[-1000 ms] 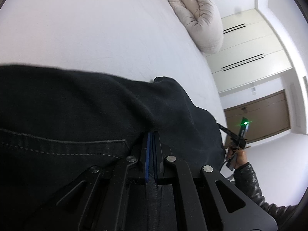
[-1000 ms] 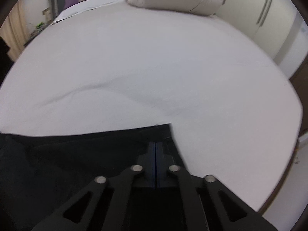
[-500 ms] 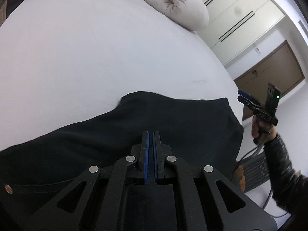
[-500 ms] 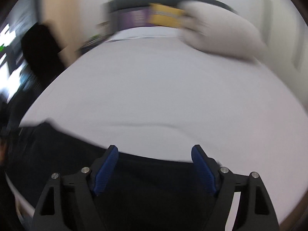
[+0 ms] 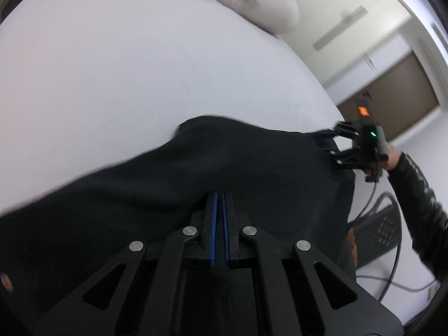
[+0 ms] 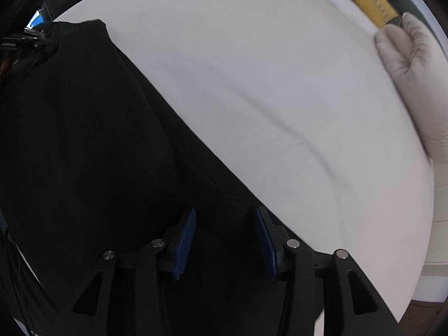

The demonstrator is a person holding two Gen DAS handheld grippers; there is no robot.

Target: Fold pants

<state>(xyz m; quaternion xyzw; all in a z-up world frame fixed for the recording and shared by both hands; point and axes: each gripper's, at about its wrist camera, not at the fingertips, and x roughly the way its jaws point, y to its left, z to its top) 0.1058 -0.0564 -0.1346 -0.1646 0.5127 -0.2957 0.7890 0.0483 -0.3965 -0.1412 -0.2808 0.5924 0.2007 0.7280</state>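
The black pants (image 5: 196, 173) lie on the white bed (image 5: 112, 70). My left gripper (image 5: 218, 204) is shut on a fold of the pants fabric at its near edge. In the right wrist view the pants (image 6: 84, 128) fill the lower left. My right gripper (image 6: 225, 218) is open, its blue pads spread just above the fabric near the pants' edge, holding nothing. The right gripper also shows in the left wrist view (image 5: 336, 145), at the far right end of the pants. The left gripper shows at the far left of the right wrist view (image 6: 25, 40).
A beige rolled duvet (image 5: 252, 2) lies at the head of the bed, also in the right wrist view (image 6: 414, 64), beside a yellow pillow (image 6: 369, 2). White wardrobes (image 5: 350, 28) and a brown door (image 5: 392, 95) stand beyond the bed. Cables lie on the floor (image 5: 392, 280).
My right gripper let go of the pants, opened, swung away, and now hovers open over the pants' edge. My left gripper stayed shut on the fabric and lowered the pants onto the bed.
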